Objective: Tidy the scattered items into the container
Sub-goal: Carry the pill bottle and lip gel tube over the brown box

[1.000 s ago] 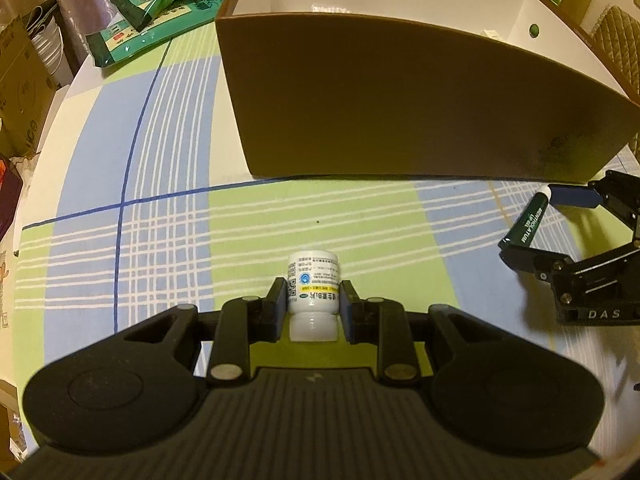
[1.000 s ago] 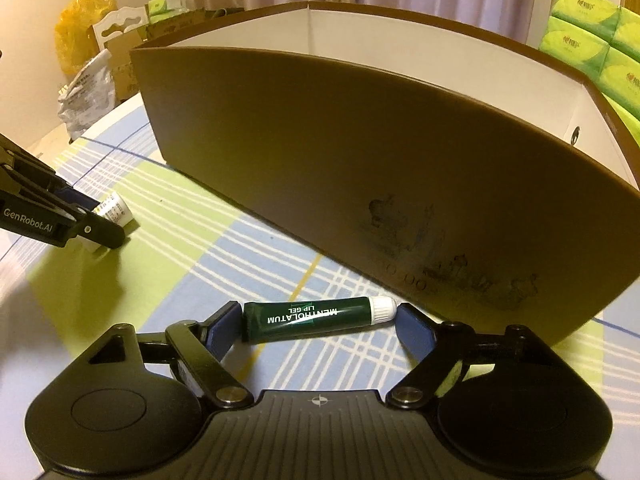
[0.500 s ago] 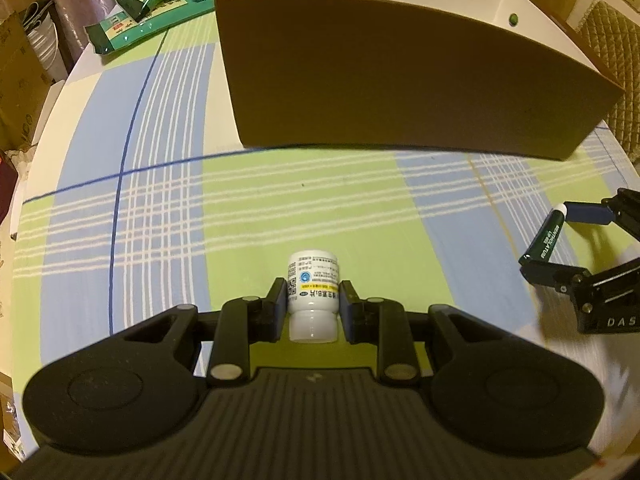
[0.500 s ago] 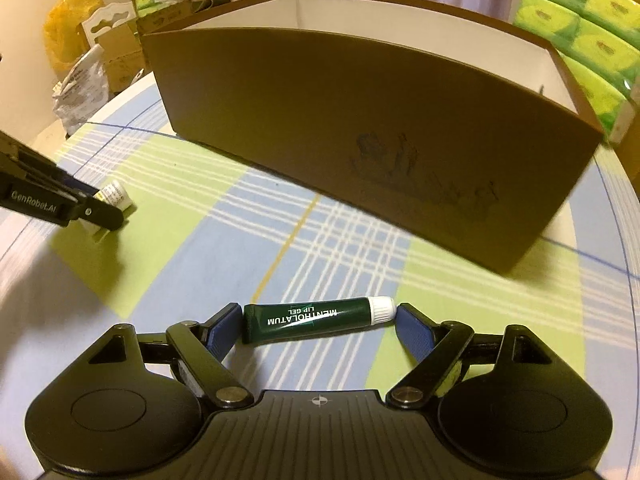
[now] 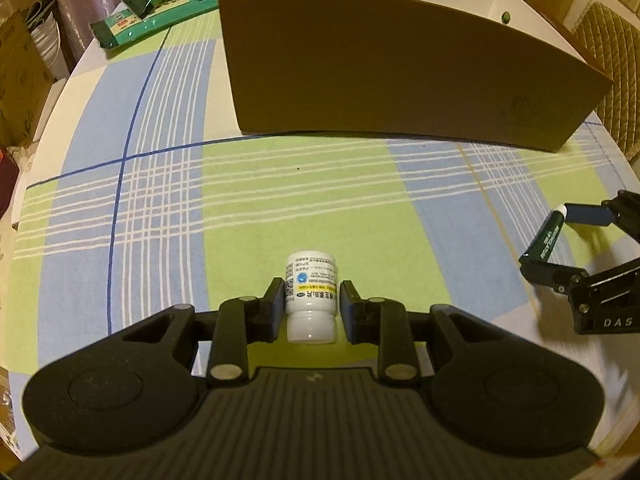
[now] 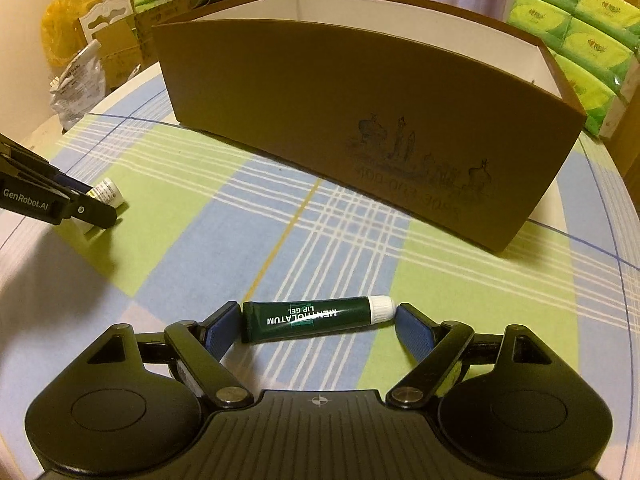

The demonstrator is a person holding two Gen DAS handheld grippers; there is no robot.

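Since the earlier frames both grippers have drawn back from the brown container, whose near wall now stands farther ahead and shows more tablecloth before it. One white pill bottle lies clamped between the fingers of the left gripper, cap toward the camera. One dark green lip-gel tube is held crosswise by the right gripper, each fingertip pressing one end, white cap to the right. One container, open-topped with a white interior, stands ahead of both grippers; nothing lies between them and its near wall. In the left wrist view the right gripper with its tube appears far to the right. Two green packets lie beyond the container's left corner. The surface is a round table with a checked cloth of green, blue and white. Stacked green tissue packs, a yellow bag and curtains fill the room behind.
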